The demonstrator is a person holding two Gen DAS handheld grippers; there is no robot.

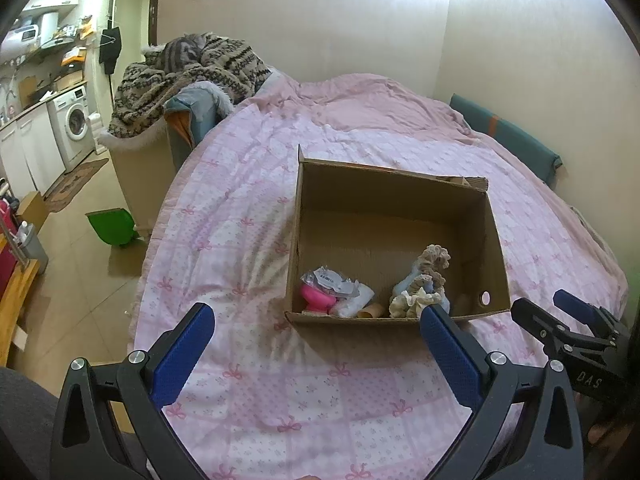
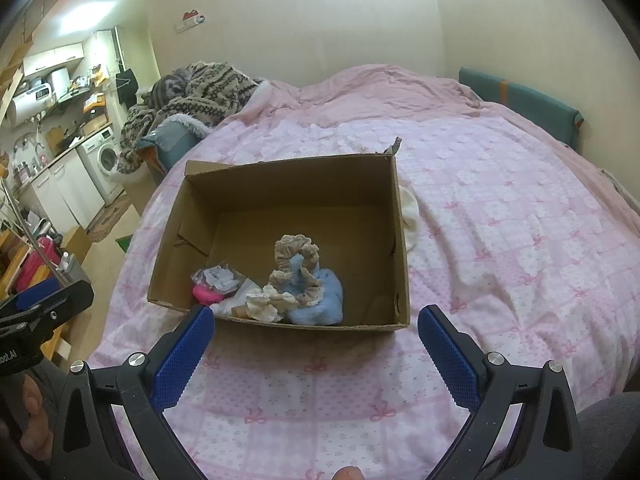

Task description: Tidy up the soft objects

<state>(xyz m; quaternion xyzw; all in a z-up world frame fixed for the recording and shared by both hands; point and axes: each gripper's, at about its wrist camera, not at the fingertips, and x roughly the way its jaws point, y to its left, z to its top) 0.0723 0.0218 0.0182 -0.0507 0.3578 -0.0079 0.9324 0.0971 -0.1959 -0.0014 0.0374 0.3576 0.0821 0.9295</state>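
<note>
An open cardboard box (image 1: 308,208) (image 2: 396,220) sits on a pink patterned bedspread (image 1: 248,216) (image 2: 500,220). Inside lie a beige frilly scrunchie (image 1: 434,260) (image 2: 298,254), a light blue soft item (image 1: 408,282) (image 2: 324,300), a cream scrunchie (image 2: 262,300), a pink item (image 1: 318,298) (image 2: 204,292) and a plastic packet (image 1: 330,280) (image 2: 218,276). My left gripper (image 1: 316,316) is open and empty, just in front of the box. My right gripper (image 2: 316,316) is open and empty, also in front of the box. A white soft item (image 2: 410,216) lies on the bed behind the box's right wall.
A pile of patterned knit blankets (image 1: 188,76) (image 2: 192,92) sits on a seat left of the bed. A green dustpan (image 1: 112,226) lies on the floor. A kitchen counter with a washing machine (image 1: 74,124) (image 2: 106,158) is far left. A teal cushion (image 1: 508,132) (image 2: 520,100) leans against the wall.
</note>
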